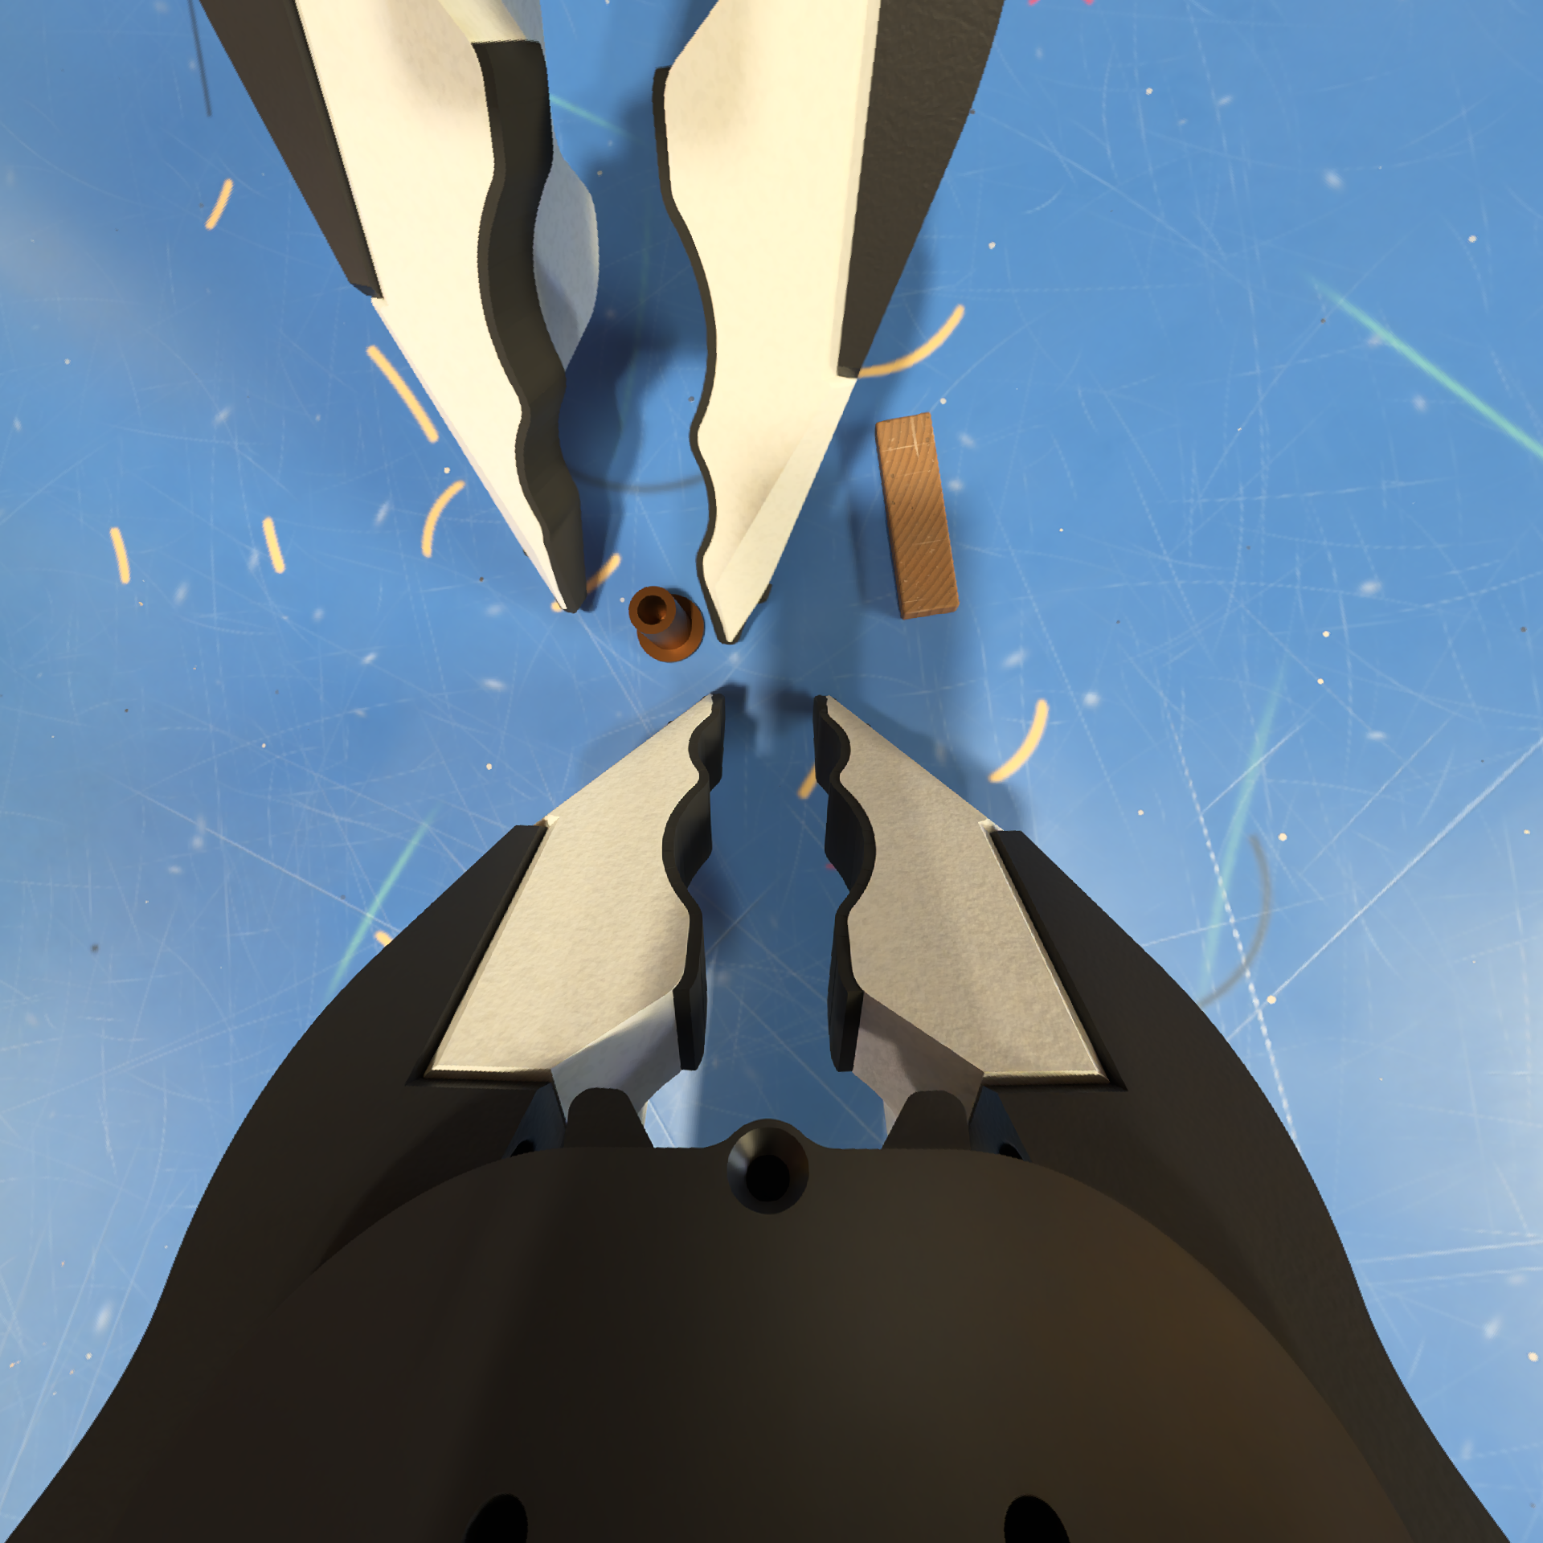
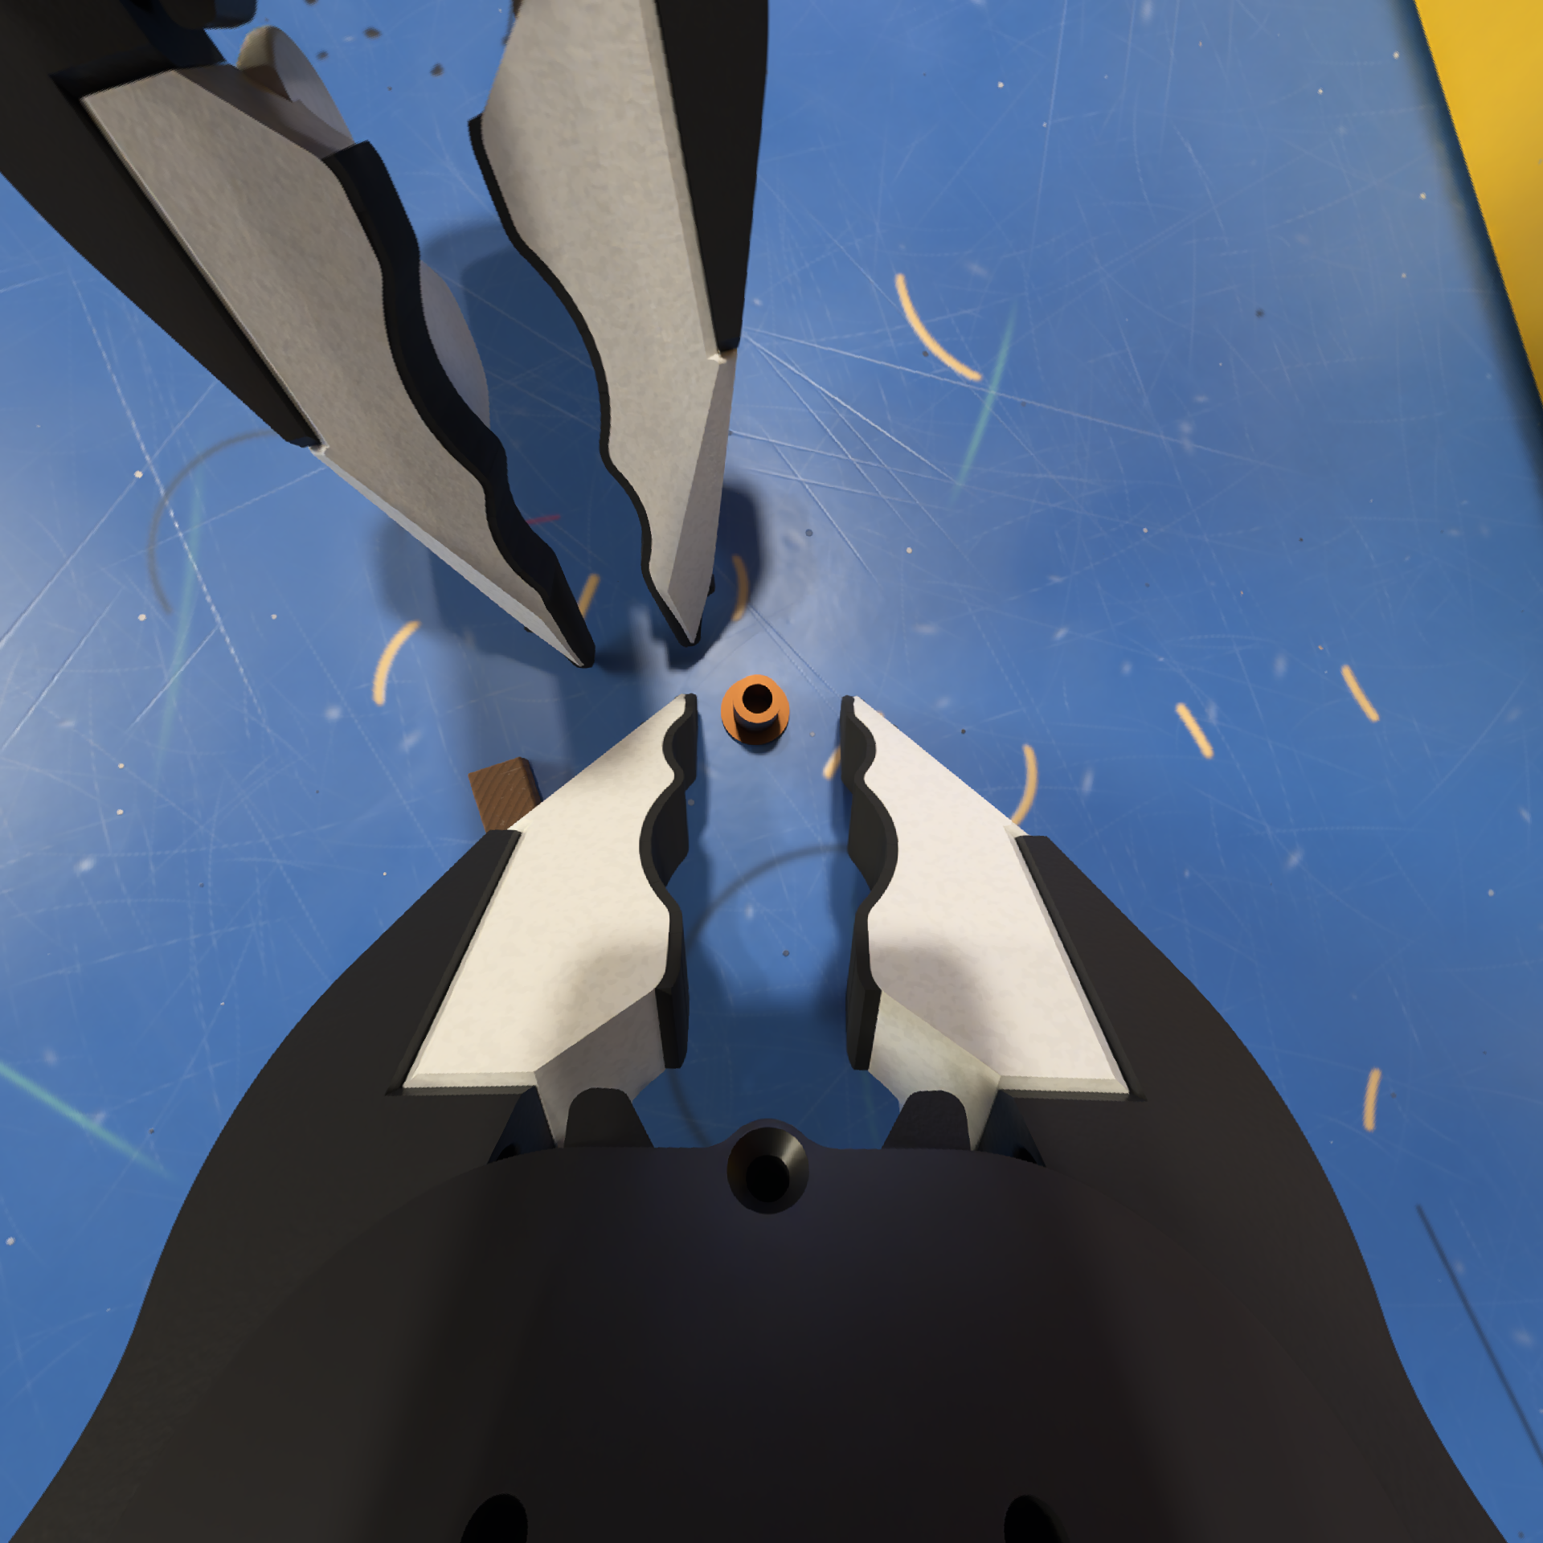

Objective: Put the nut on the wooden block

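A small orange flanged nut (image 1: 665, 622) stands upright on the blue table. In the right wrist view the nut (image 2: 756, 708) sits just beyond my right gripper (image 2: 766, 708), between its open fingertips, untouched. In the left wrist view the right gripper (image 1: 651, 622) comes in from the top, tips astride the nut. My left gripper (image 1: 768, 705) is open and empty, a little short of the nut; it shows opposite in the right wrist view (image 2: 639, 655). The wooden block (image 1: 916, 515) lies flat to the right of the nut; in the right wrist view only the block's end (image 2: 501, 793) shows, behind my left finger.
The blue table surface (image 1: 1252, 584) is scratched and marked with short orange and green streaks. A yellow strip (image 2: 1494, 125) runs along the top right corner of the right wrist view. The two grippers face each other tip to tip, close together.
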Available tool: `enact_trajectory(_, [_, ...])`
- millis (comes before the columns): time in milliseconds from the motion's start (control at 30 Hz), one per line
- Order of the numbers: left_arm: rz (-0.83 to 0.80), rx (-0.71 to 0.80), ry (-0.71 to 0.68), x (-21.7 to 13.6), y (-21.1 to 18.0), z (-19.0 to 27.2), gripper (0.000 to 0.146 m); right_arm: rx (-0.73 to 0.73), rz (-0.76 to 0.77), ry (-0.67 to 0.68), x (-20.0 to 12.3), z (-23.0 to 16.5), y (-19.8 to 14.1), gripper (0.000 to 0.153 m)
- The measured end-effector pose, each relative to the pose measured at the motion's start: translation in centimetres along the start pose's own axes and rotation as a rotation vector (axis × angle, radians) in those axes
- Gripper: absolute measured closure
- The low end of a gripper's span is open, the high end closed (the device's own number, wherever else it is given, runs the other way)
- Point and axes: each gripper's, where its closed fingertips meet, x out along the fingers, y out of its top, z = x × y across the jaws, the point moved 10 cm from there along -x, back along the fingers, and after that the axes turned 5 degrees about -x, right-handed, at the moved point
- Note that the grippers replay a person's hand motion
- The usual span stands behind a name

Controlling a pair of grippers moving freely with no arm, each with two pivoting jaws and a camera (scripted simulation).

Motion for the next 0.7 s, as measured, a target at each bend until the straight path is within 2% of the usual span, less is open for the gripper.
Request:
enact_trajectory(100, [-0.002,0.01,-0.002,0.0,0.0,0.0,0.126,-0.03,0.005,0.003,0.1,-0.1,0.2,0.113])
enact_trajectory(167, [-0.002,0.009,-0.006,0.0,0.0,0.0,0.126,-0.035,0.006,0.016,0.1,0.0,0.2,0.123])
enact_trajectory(233, [0.0,0.008,-0.009,0.0,0.0,0.0,0.126,-0.03,0.014,0.035,0.2,0.1,0.1,0.142])
enact_trajectory(500, [-0.019,0.027,0.004,-0.6,-0.2,-0.1,0.126,-0.036,0.026,0.066,-0.2,-0.1,-0.2,0.142])
enact_trajectory(700, [-0.001,0.065,0.006,-2.3,0.1,1.8,0.123,-0.045,0.069,0.095,-3.4,-1.2,-1.1,0.142])
